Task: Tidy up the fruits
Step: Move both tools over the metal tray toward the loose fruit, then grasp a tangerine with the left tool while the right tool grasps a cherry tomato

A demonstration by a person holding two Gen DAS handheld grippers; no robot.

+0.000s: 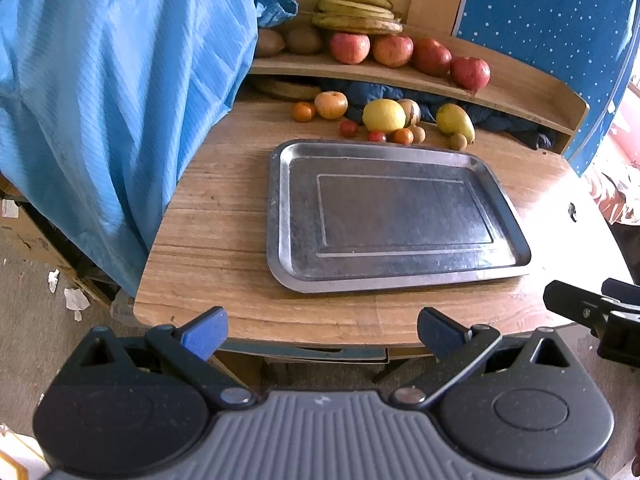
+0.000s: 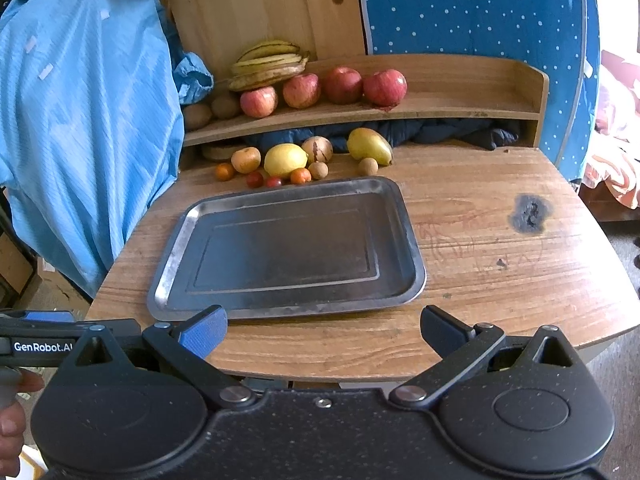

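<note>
Left gripper (image 1: 322, 330): held spread wide and empty, short of the near edge of the table (image 1: 224, 240).
Right gripper (image 2: 324, 330): likewise spread wide with nothing between the pads, over the near table edge; its side is also glimpsed at the right of the left wrist view.
Tray (image 2: 412, 240): a bare metal tray lies flat mid-table; it is judged stiff and slick, so round fruit set on it may roll.
Loose fruit: a row is found along the far rim of the tray, on the table, below the shelf (image 2: 460, 108).
Lemon (image 2: 285, 159): judged firm, fairly heavy and smooth; it is best taken across its short middle, not its pointed ends.
Mango (image 2: 369, 145): lies tilted at the right of the row; a grasp across the narrow width is advised, with light pressure, since bruising is likely.
Cherry tomatoes (image 2: 255, 179): small, thin-skinned and slippery; only a gentle close should be used.
Small oranges (image 2: 224, 171): judged firm and easily gripped, though apt to roll.
Apples (image 2: 343, 85): four are lined on the shelf, touching or nearly so; judged hard and heavy.
Bananas (image 2: 269, 65): a bunch is stacked behind the apples; soft, best lifted near the stem.
</note>
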